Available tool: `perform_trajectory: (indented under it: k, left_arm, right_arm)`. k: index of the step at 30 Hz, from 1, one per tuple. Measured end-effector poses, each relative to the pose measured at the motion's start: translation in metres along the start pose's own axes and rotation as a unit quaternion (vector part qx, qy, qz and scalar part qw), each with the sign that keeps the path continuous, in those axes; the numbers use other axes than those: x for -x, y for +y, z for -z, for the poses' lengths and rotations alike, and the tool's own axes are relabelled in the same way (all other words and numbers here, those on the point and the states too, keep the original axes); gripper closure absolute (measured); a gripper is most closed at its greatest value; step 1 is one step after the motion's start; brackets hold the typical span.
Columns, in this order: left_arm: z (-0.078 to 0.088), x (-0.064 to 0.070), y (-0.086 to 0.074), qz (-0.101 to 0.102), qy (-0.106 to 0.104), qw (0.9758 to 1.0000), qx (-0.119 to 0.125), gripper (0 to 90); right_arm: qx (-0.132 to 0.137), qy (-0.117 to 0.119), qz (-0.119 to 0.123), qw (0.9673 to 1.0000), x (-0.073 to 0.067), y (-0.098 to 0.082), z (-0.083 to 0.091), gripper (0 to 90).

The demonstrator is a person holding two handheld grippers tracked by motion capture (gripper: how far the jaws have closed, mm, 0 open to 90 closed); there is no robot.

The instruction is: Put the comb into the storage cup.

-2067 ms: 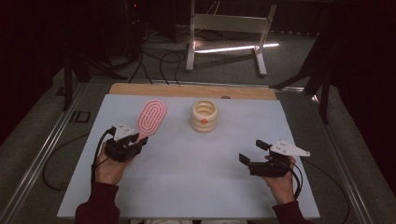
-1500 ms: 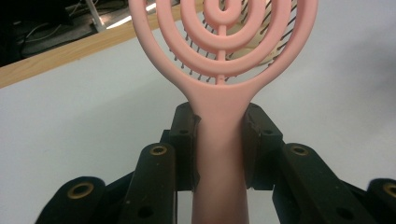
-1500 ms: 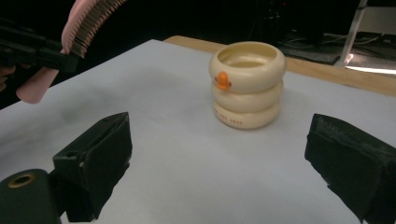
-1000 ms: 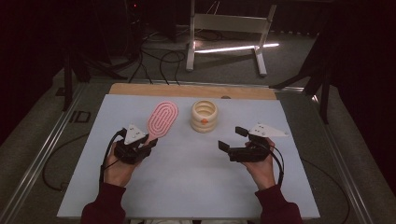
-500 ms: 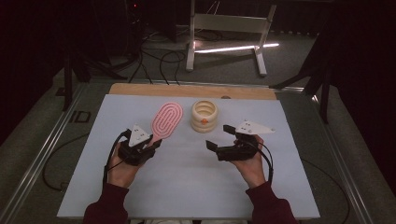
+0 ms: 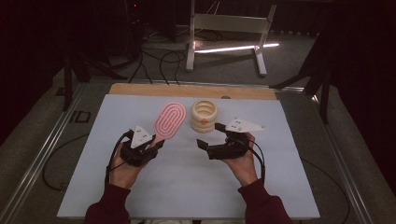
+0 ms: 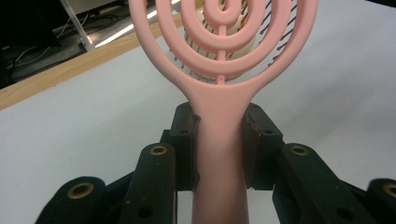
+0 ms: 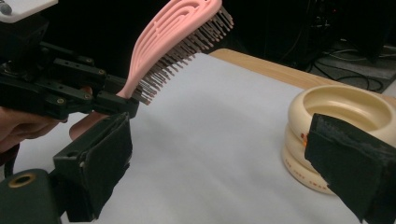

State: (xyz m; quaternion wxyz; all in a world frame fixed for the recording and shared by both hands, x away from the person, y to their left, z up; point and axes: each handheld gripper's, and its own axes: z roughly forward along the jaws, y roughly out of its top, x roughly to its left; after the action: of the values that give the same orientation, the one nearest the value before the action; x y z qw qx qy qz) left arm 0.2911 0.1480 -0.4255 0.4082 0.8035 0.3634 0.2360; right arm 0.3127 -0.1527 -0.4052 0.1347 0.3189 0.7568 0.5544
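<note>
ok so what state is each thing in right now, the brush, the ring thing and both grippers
pink plastic hairbrush with oval looped head: held by its handle, lifted off the table, bristles facing down
cream ribbed ring-shaped holder with orange mark: upright on the white table sheet, untouched
left hand-held gripper: shut on the brush handle
right hand-held gripper: open, empty, jaws pointing toward the brush, beside the ring holder

I see open surface (image 6: 187,191) along the near edge and toward both side edges. Toward the far edge, the cream ring stack (image 6: 204,115) and the raised pink hairbrush (image 6: 169,119) stand close together, leaving a narrow gap between them.
</note>
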Motion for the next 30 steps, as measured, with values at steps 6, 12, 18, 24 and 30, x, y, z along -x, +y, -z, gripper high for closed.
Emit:
perform_trajectory:
  k: [6,12,18,24,30]
  left_arm:
    - [-0.001,0.005,0.002,-0.006,-0.007,1.0000,0.003,70.1]
    - [0.000,0.009,0.004,-0.012,-0.011,0.9998,0.006,70.1]
    - [-0.001,0.012,0.005,-0.016,-0.016,0.9997,0.009,70.1]
    - [0.000,0.015,0.006,-0.023,-0.020,0.9995,0.012,70.1]
    - [-0.001,0.020,0.007,-0.027,-0.023,0.9992,0.016,70.1]
  right_arm:
    - [0.003,0.009,-0.011,0.9999,-0.001,0.003,-0.007,7.4]
    - [0.003,0.019,-0.009,0.9998,-0.006,0.006,-0.015,7.4]
    - [0.001,0.026,-0.008,0.9996,-0.011,0.010,-0.022,7.5]
    - [0.001,0.036,-0.008,0.9993,-0.015,0.016,-0.028,7.5]
    - [0.000,0.042,-0.014,0.9990,-0.017,0.019,-0.033,7.5]
